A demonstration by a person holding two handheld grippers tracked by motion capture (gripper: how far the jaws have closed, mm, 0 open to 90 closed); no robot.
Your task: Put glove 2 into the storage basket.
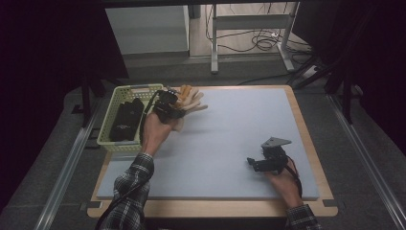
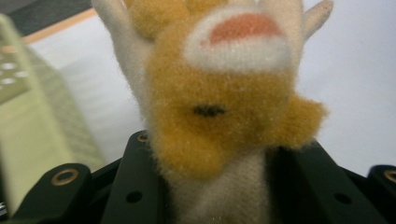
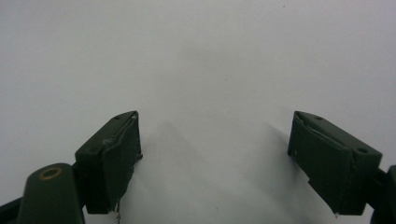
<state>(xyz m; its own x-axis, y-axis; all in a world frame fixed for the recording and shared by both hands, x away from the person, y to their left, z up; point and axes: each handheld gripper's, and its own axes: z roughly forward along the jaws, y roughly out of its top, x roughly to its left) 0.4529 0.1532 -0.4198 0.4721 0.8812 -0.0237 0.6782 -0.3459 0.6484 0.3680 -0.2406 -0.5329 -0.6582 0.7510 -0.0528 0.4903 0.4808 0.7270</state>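
The left hand-held gripper [image 1: 178, 106] is clamped on a soft, light plush toy [image 2: 219, 93], lifted just beside the green basket [image 1: 111, 108]; it squashes easily, so its narrow cream middle suits, while the right hand-held gripper [image 3: 215, 158] rests apart.

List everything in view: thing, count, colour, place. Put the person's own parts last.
Plush toy: one, orange and cream, clamped in the left gripper beside the basket at the mat's far left.
Basket: one, light green, off the mat's far left corner.
Dark bundle: one, black, inside the basket; what it is cannot be told.
Mat: one, pale grey-blue, covering the board.
Board: one, light wood, under the mat.
Left gripper: one, black, shut on the plush toy.
Right gripper: one, black, fingers wide apart over bare mat, near right.
Sleeves: two, dark plaid, bottom edge.
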